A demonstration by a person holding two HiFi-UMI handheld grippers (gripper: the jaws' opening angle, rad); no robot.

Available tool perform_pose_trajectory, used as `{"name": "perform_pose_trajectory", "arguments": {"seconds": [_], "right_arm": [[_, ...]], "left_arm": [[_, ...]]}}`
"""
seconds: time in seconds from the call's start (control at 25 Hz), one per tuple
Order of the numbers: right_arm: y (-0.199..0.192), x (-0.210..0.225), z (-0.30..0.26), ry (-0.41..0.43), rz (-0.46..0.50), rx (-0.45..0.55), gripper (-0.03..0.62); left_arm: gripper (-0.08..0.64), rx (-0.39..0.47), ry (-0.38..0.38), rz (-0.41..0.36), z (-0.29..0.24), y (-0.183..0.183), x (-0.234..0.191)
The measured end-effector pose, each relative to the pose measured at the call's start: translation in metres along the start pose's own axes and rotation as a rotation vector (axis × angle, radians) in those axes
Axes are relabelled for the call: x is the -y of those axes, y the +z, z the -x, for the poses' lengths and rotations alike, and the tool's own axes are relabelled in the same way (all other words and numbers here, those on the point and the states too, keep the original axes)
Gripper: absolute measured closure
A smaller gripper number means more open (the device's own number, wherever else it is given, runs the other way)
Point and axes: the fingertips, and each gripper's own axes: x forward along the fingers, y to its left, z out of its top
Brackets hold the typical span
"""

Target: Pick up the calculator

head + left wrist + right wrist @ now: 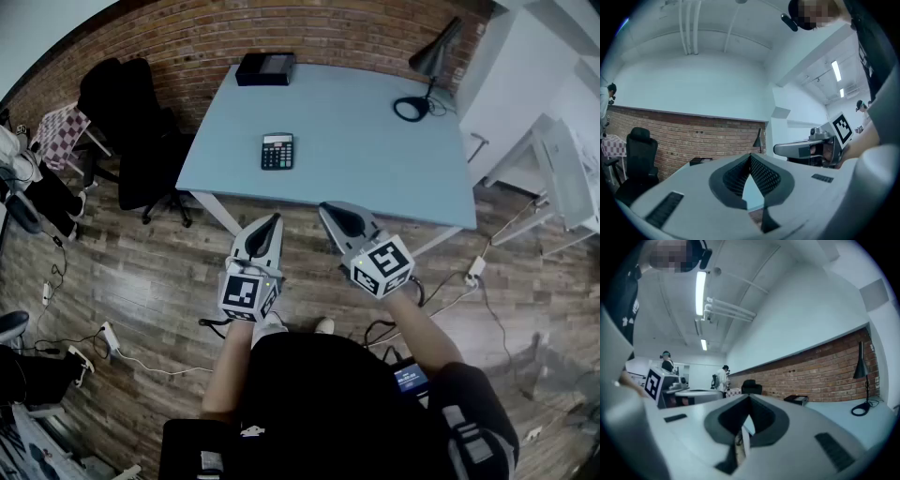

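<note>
Left gripper (274,221): closed, empty.
Right gripper (327,210): closed, empty.
Risk: closed jaws could shove the calculator (277,151) across the table (375,159) instead of gripping.

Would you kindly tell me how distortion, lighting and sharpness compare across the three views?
Head view: strong fisheye, the floor planks bend toward dark corners, yet the calculator is sharp under even light. Left gripper view: the brick wall bows, and the near foreground is soft. Right gripper view: the strip light glares white, and the foreground is blurred.
</note>
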Motion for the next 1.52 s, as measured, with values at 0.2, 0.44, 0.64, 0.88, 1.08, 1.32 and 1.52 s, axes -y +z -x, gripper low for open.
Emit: {"name": "perform_pose_trajectory", "arguments": {"seconds": [0.2, 0.44, 0.64, 0.88, 1.08, 1.32, 1.52], "right_arm": [[0.003, 0.007, 0.003, 0.0, -0.019, 0.022, 0.592], [0.003, 0.012, 0.002, 0.01, -0.036, 0.037, 0.592], [0.001, 0.018, -0.005, 0.023, -0.038, 0.035, 0.592], [-0.003, 0.03, -0.023, 0.03, -0.043, 0.023, 0.592], [-0.005, 0.04, -0.049, 0.04, -0.024, 0.002, 0.592], [-0.002, 0.055, -0.09, 0.05, 0.023, -0.015, 0.592], [0.002, 0.072, -0.125, 0.047, 0.03, -0.024, 0.594]], "left_arm": [[0.551, 0.004, 0.013, 0.005, -0.004, 0.002, 0.002], [0.551, 0.021, -0.014, 0.007, -0.011, 0.006, 0.006], [0.551, 0.016, -0.04, 0.003, -0.022, 0.002, 0.009], [0.551, 0.008, -0.053, 0.02, -0.033, -0.005, -0.006], [0.551, 0.015, -0.043, 0.046, -0.049, -0.009, -0.031], [0.551, 0.024, -0.047, 0.066, -0.072, -0.01, -0.07], [0.551, 0.029, -0.059, 0.084, -0.096, -0.01, -0.1]]}}
